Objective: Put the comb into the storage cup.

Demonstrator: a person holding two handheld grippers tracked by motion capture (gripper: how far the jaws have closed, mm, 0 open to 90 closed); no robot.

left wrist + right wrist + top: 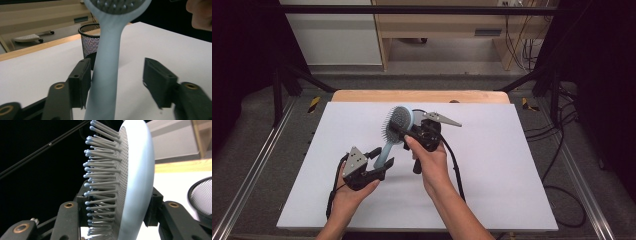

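A light blue hairbrush with grey bristles is held up over the white table sheet. My right gripper is shut on its round head, one pad against the bristle side and the other on the smooth back. Lower down, my left gripper is open around the handle. In the left gripper view its left jaw lies against the handle and its right jaw stands well clear of it. Both grippers are in a person's hands.
A black mesh basket stands on the table behind the brush, its rim also at the right of the right gripper view. The table's wooden far edge and floor cables lie beyond.
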